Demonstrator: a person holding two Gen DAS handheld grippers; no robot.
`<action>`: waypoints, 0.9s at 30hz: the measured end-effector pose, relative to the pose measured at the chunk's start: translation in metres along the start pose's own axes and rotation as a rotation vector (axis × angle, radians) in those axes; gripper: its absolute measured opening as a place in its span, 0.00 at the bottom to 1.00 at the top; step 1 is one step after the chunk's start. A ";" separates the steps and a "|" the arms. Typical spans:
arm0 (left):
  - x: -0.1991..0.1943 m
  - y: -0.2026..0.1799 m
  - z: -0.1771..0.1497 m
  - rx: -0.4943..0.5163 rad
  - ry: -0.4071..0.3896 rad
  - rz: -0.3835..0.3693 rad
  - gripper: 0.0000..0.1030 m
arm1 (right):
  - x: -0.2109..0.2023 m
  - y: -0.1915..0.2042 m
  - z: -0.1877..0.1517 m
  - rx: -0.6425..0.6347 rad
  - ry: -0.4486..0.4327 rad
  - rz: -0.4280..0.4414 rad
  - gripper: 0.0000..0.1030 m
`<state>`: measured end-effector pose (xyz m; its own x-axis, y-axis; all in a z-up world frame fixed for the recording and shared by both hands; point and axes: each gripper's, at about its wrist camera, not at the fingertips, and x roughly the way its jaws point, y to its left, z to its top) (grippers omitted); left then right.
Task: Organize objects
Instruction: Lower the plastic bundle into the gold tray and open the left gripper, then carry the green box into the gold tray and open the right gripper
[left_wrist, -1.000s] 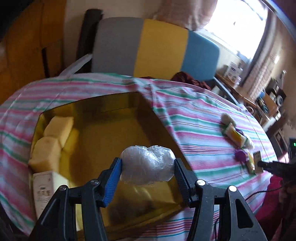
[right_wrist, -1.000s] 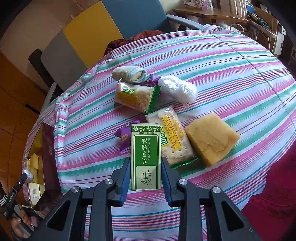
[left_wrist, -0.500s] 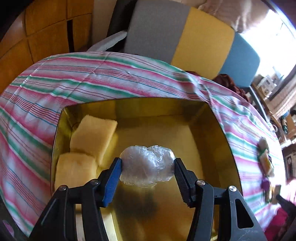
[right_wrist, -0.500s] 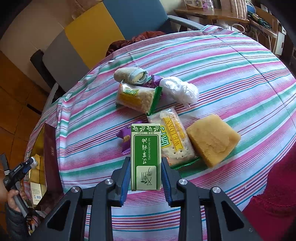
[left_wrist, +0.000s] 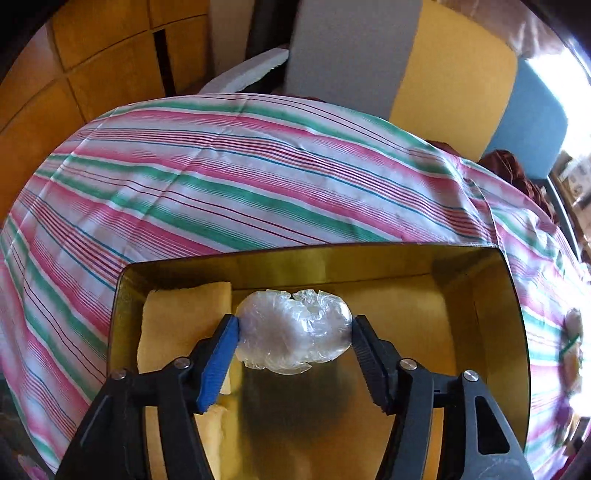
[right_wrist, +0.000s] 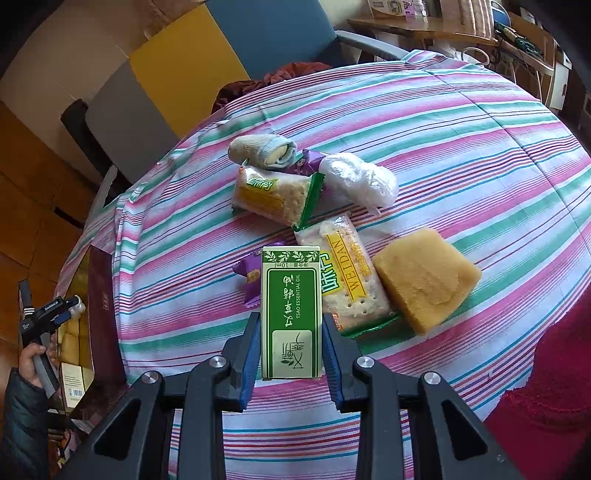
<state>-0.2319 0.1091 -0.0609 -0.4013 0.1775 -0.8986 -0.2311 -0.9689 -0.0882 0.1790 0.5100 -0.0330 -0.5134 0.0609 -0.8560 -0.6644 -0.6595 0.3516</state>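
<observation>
In the left wrist view my left gripper (left_wrist: 294, 325) hangs inside the gold-lined box (left_wrist: 369, 254). Its jaws are opening, and a clear plastic-wrapped bundle (left_wrist: 291, 336) sits between the fingertips, barely touched by them. Yellow sponge blocks (left_wrist: 181, 325) lie in the box to the bundle's left. In the right wrist view my right gripper (right_wrist: 290, 332) is shut on a green essential-oil carton (right_wrist: 290, 295), held just over the striped tablecloth. The left gripper (right_wrist: 70, 306) and the box (right_wrist: 99, 295) appear at the far left edge of that view.
On the cloth beyond the carton lie two cracker packs (right_wrist: 273, 195) (right_wrist: 351, 273), a yellow sponge (right_wrist: 424, 277), another plastic bundle (right_wrist: 358, 181), a rolled sock (right_wrist: 262, 149) and purple candy (right_wrist: 251, 277). A grey, yellow and blue chair (left_wrist: 369, 55) stands behind the table.
My left gripper has carried the bundle over and down into the box beside the sponges, and its fingers have spread wider. The right gripper and the carton have stayed still.
</observation>
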 end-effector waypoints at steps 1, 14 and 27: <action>-0.002 0.002 0.000 -0.011 0.000 -0.014 0.66 | 0.000 0.001 0.000 -0.001 0.002 -0.001 0.29; -0.106 0.007 -0.064 0.047 -0.242 -0.042 0.78 | 0.002 0.004 0.000 -0.016 0.013 -0.019 0.29; -0.154 0.008 -0.145 0.103 -0.338 -0.027 0.80 | 0.021 0.095 -0.026 -0.237 0.051 0.023 0.29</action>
<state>-0.0429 0.0493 0.0144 -0.6606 0.2667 -0.7018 -0.3271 -0.9436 -0.0507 0.1191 0.4289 -0.0279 -0.4946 0.0097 -0.8690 -0.5040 -0.8178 0.2778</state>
